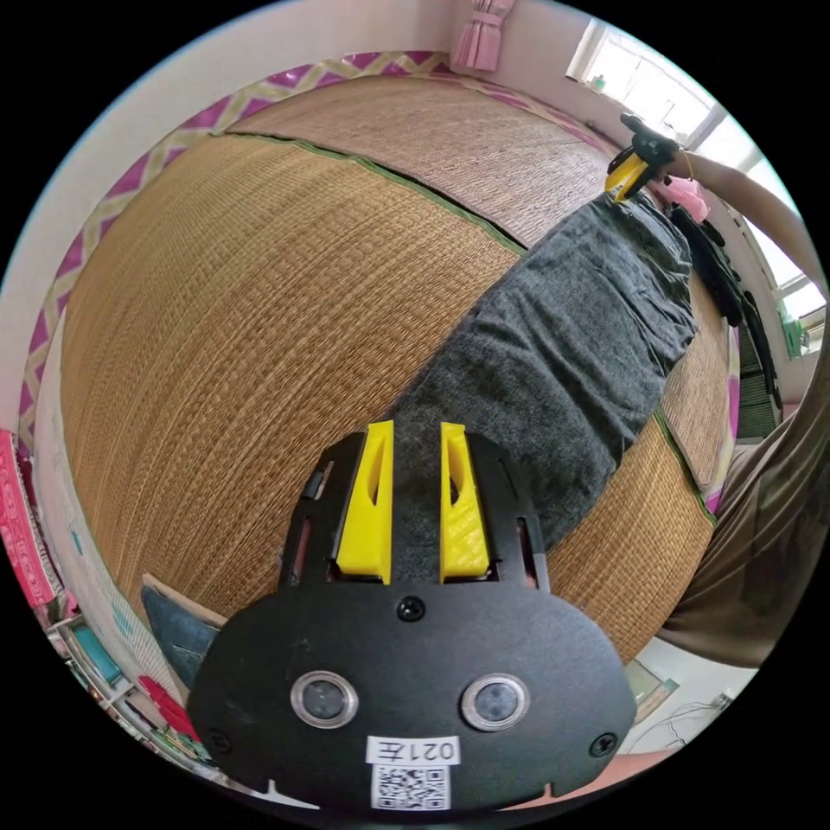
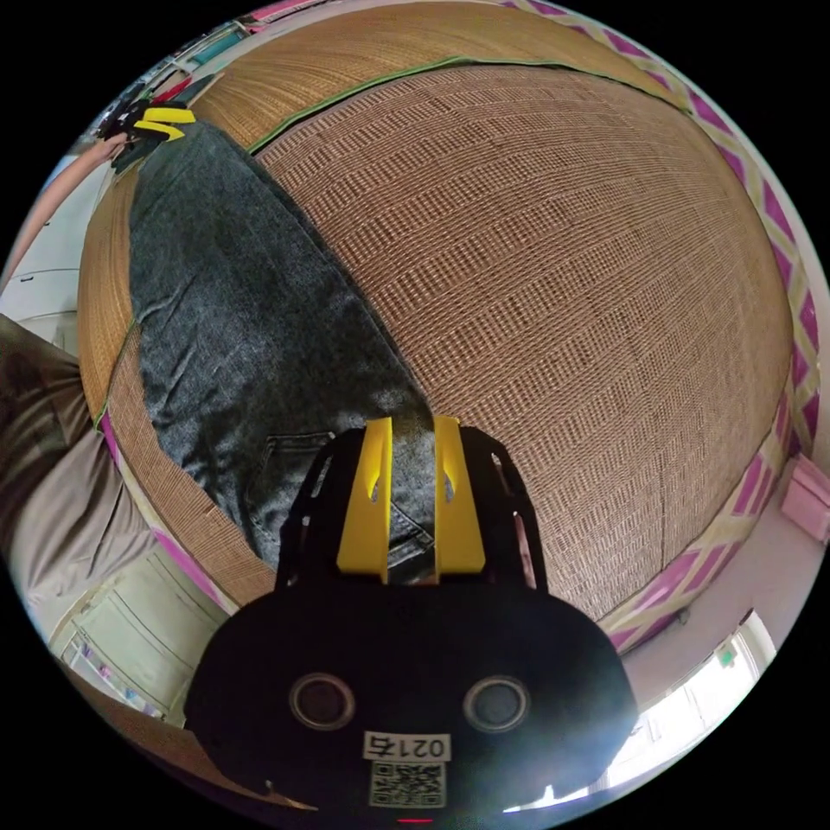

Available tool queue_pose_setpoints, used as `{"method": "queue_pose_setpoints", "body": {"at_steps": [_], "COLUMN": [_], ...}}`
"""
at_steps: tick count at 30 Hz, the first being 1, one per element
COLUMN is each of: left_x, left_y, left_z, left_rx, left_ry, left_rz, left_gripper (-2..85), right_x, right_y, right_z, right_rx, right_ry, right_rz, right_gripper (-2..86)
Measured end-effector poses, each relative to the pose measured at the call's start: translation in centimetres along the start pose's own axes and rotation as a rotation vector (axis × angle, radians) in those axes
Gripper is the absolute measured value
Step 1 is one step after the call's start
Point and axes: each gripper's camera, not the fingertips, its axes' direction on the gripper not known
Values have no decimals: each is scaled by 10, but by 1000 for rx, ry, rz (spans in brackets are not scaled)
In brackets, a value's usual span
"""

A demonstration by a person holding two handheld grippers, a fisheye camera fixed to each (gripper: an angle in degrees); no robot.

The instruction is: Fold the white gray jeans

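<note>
Jeans (image 1: 562,346) stretched between both grippers' jaws.

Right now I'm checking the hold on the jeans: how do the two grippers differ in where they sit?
The left gripper sits at the plain end of the gray jeans, where the cloth shows no seams. The right gripper sits at the other end, over a stitched pocket. Both have yellow jaws slightly apart with denim between them, and the jeans lie stretched long on the woven mat.
</note>
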Motion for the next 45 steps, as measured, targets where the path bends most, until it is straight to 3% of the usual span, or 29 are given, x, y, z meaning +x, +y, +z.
{"method": "queue_pose_setpoints", "body": {"at_steps": [4, 19, 25, 30, 35, 40, 45], "left_x": [-2, 11, 25, 87, 178, 243, 283], "left_y": [-19, -85, -81, -6, 97, 188, 262], "left_z": [2, 29, 11, -69, -113, -72, 38], "left_rx": [-4, -62, -82, 50, 114, 105, 17], "left_ry": [-11, 33, 11, -36, 24, 142, 348], "left_rz": [12, 200, 267, 250, 205, -10, -248], "left_gripper": [77, 88, 7, -7, -9, -9, -3], "right_x": [3, -43, -67, -91, -145, -244, -306], "right_y": [7, 106, 119, 142, 198, 230, 229], "right_z": [-9, -27, 0, 35, 77, 183, 317], "right_rx": [54, 314, 339, 340, 370, 247, 126], "right_ry": [11, -48, -23, -34, -176, -320, -253], "right_rz": [-60, -92, -74, -23, 49, 101, 298], "right_gripper": [-5, -10, -10, -10, -10, -10, -6]}}
